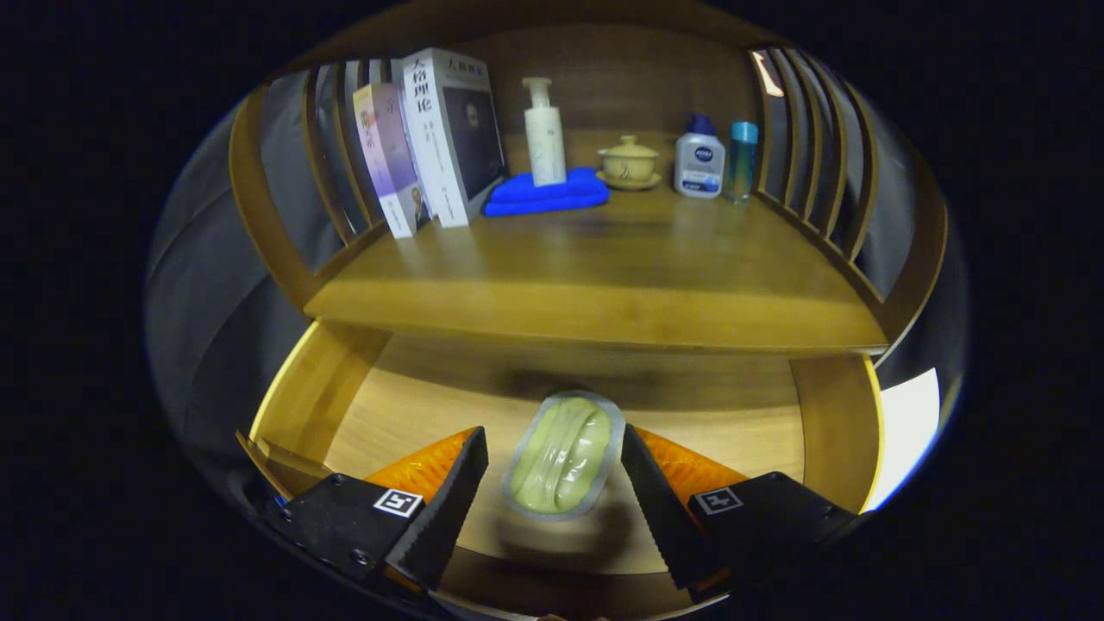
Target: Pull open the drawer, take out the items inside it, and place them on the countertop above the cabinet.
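The gripper (552, 483) hangs over an open wooden drawer (319, 388), its two fingers spread wide apart and gripping nothing. Between the fingers, touching neither, lies a sealed clear packet (565, 454) with a pale green filling, oval in shape with a silvery rim. It rests flat on the drawer's light wood floor, casting a soft shadow toward the gripper. The drawer is pulled out from under the cabinet, and its side walls show to the left and right of the fingers.

Beyond the packet and above the drawer runs the wooden countertop (604, 276), with slatted wooden sides. At its back left, two books (431, 138) stand upright, leaning against the left slats. Just beside them lies a folded blue cloth (545, 195), and a white pump bottle (544, 134) stands on it. To the right of the cloth sits a small yellowish lidded cup (629, 160) on a saucer. Further right stand a white bottle with a blue cap (699, 160) and, just beside it, a slim teal bottle (741, 160), near the right slats.
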`<state>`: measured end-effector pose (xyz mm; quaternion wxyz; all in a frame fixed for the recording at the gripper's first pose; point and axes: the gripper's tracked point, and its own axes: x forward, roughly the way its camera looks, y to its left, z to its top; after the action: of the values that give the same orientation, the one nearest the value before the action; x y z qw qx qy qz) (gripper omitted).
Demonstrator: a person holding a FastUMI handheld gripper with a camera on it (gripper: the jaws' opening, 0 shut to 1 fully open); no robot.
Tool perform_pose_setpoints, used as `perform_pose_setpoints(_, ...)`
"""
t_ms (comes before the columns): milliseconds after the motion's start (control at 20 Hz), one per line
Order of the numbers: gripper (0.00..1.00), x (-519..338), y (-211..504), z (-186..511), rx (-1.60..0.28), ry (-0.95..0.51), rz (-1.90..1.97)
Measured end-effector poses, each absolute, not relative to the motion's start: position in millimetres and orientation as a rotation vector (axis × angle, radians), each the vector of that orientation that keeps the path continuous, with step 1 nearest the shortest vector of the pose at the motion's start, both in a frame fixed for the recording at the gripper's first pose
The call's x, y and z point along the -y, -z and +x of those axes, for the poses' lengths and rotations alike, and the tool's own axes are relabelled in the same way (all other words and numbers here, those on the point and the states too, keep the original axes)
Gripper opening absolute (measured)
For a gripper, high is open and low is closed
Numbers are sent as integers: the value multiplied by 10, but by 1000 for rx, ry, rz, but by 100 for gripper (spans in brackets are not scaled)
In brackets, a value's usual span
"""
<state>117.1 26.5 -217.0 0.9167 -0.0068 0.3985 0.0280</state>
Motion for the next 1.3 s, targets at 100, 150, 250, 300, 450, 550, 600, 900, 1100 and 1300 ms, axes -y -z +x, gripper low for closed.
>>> perform_pose_setpoints(100,98,-277,2243,1202,-846,-50,-5)
perform_pose_setpoints(150,98,-287,2276,1212,-862,-53,3)
perform_pose_setpoints(250,97,-304,2359,1229,-892,-53,9)
perform_pose_setpoints(300,94,-304,2369,1247,-898,-51,9)
perform_pose_setpoints(450,68,-323,2533,1231,-948,-52,27)
perform_pose_setpoints(550,47,-323,2572,1232,-961,-48,48)
perform_pose_setpoints(600,36,-324,2559,1241,-954,-51,60)
perform_pose_setpoints(900,20,-260,2518,1182,-920,-85,85)
perform_pose_setpoints(1100,20,-285,2394,1099,-911,-108,138)
perform_pose_setpoints(1300,21,-286,2149,1003,-869,-136,164)
